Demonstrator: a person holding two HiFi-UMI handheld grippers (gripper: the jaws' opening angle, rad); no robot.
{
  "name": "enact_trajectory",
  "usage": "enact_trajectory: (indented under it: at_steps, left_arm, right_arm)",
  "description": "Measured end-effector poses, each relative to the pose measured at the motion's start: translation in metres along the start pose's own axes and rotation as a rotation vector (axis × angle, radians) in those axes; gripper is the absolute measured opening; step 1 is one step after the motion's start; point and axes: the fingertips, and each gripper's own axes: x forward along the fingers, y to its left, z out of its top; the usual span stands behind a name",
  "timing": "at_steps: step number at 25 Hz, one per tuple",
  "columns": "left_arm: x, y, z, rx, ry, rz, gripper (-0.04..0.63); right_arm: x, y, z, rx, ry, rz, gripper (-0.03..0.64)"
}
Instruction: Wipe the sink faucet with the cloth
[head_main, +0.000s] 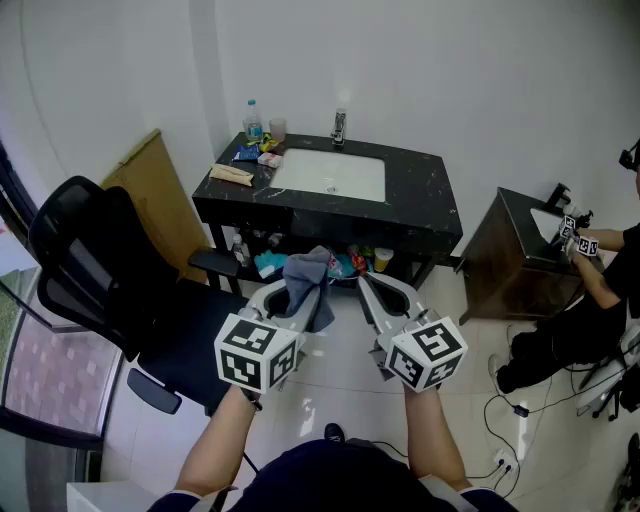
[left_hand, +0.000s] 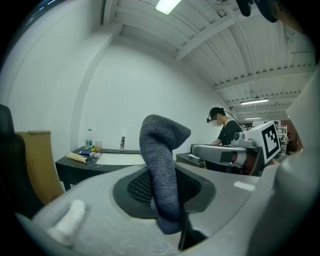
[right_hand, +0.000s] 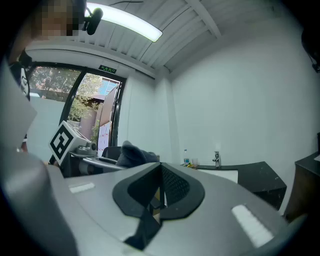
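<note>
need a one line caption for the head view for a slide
Left tongs clamp a grey cloth, right tongs shut and empty, faucet and sink counter ahead.

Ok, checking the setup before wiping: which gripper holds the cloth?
The left gripper, jaws pinching the grey cloth; the right gripper has its jaws shut on nothing.

Faucet (head_main: 339, 127) stands at the back rim of the sink (head_main: 352, 170), which is set in the counter (head_main: 420, 205); bottle (head_main: 252, 120) sits at the counter's back left corner. Chair (head_main: 85, 255) is left of the counter, a cabinet (head_main: 515, 250) and a person (head_main: 585, 310) right of it. Well before the counter, left gripper (head_main: 296, 292) and right gripper (head_main: 363, 279) are side by side, cloth (head_main: 310, 272) between the left's jaws.
</note>
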Motion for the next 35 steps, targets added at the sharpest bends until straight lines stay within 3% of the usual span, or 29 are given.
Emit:
enact_trajectory:
  at_steps: [8, 15, 24, 35]
  left_arm:
    - [0.054, -0.006, 0.010, -0.001, 0.010, 0.041, 0.081]
    - [0.095, 0.017, 0.012, -0.004, 0.036, 0.066, 0.081]
    - [0.159, 0.092, 0.013, -0.033, 0.023, 0.022, 0.081]
    - [0.258, 0.190, 0.035, -0.082, 0.020, -0.088, 0.081]
  right_arm:
    - [0.004, -0.053, 0.001, -0.003, 0.029, 0.046, 0.006]
    - [0.033, -0.107, -0.005, 0.031, 0.039, 0.035, 0.006]
    - [0.116, -0.147, -0.025, 0.031, 0.090, 0.000, 0.006]
    - [0.226, -0.207, -0.011, -0.030, 0.147, -0.093, 0.006]
